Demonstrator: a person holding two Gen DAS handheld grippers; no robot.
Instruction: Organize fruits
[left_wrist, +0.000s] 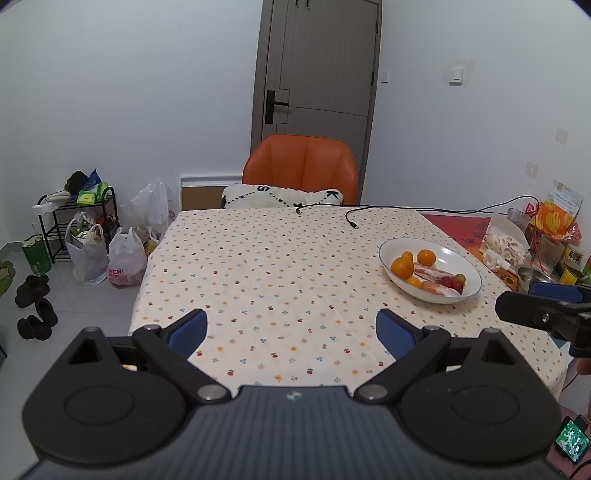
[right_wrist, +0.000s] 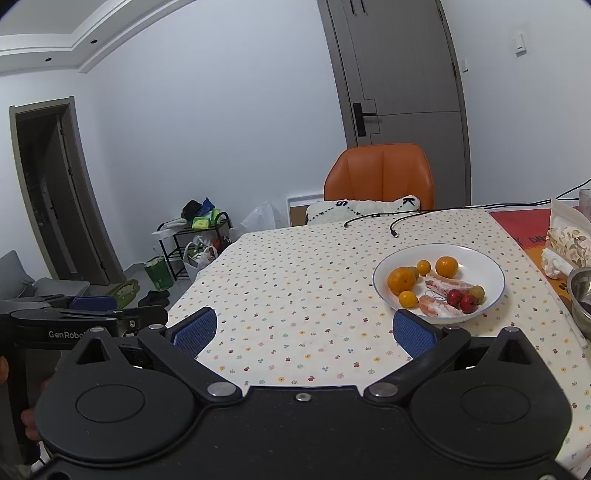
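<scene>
Sitting in one dish: all the fruit I can see, nothing loose on the cloth.
Fruit: oranges (right_wrist: 400, 280) of mixed size on the dish's left and back; pale pink peeled segments (right_wrist: 441, 308) lying lengthwise toward the front right; small red fruits (right_wrist: 461, 300) plus one greenish one (right_wrist: 479, 292) at the right end.
Dish: white bowl (right_wrist: 491, 264), shallow, blue-rimmed, on the right half of the counter (right_wrist: 295, 280).
Direction from jaws: ahead and to the right of both tools.
Nearer tool: right gripper (right_wrist: 304, 328); its right pad sits just short of the bowl's near rim. Left gripper (left_wrist: 291, 330) is well apart, the bowl off to its far right.
Jaws: both wide, nothing between the pads, both hanging above the cloth.
Long axis: segments run roughly left-right in the right wrist view; a grip across their short side looks easier, my guess.
Stage: fits both fruit gathered into the bowl and fruit waiting to be sorted out of it; can't tell which.
Clutter: steel bowl (right_wrist: 581, 295), snack bags (right_wrist: 569, 240) and a glass (left_wrist: 550, 251) crowd the right edge beside the dish.
Obstacles: black cable (right_wrist: 399, 223) lies behind the bowl; cloth between jaws and dish is bare.
Room: orange chair (left_wrist: 301, 164) at the far side.
</scene>
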